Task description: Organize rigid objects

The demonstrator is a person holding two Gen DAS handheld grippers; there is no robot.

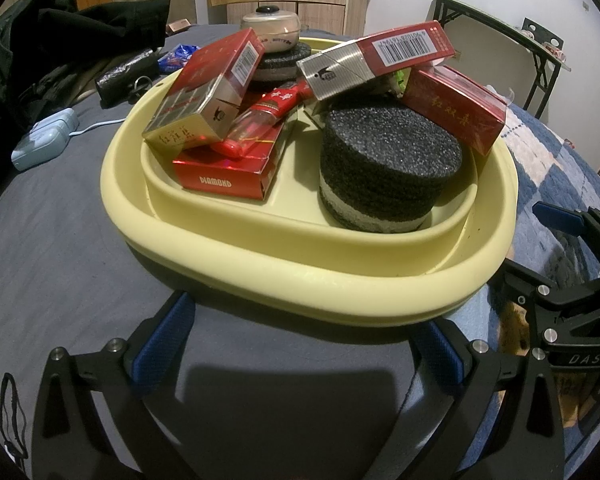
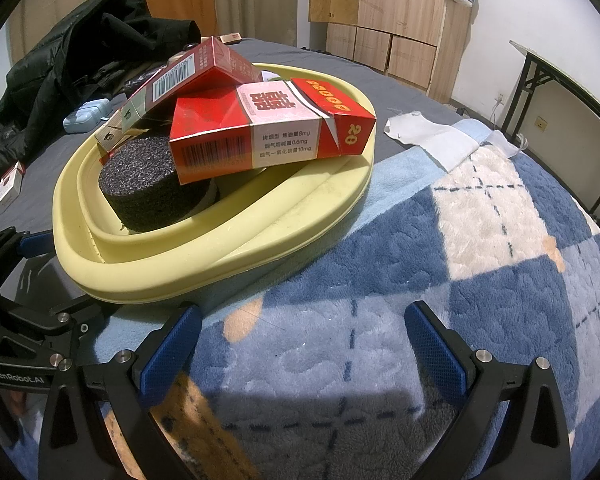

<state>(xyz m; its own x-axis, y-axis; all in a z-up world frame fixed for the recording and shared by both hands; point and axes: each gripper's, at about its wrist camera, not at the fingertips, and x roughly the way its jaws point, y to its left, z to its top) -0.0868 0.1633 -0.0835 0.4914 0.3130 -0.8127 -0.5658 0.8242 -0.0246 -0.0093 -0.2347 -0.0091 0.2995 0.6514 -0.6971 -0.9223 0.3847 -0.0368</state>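
Sitting on the bed, half on the grey sheet point(image 1: 60, 240) and half on the blue checked blanket point(image 2: 480, 260), is a pale yellow tray point(image 1: 260, 240) heaped with small things. A fat black foam disc point(image 1: 388, 160) stands in its near right part, and a red box marked DIAMOND point(image 1: 224, 172) lies flat to the left of it. A red and gold box point(image 1: 208, 92) leans on that one with a small red lighter point(image 1: 256, 120) beside it. A red box with a silver end point(image 1: 376, 60) rests tilted across the top of the disc, and another red box point(image 1: 452, 108) leans on the far right rim. A second foam disc point(image 1: 280, 62) stands at the back.

The left gripper point(image 1: 300, 352) hangs just in front of the tray's near rim, jaws spread wide, holding nothing. The right gripper point(image 2: 304, 344) is over the blanket, just right of the tray, also wide apart and empty. A light blue case point(image 1: 44, 140) and dark clothes point(image 2: 80, 52) lie off to the left.
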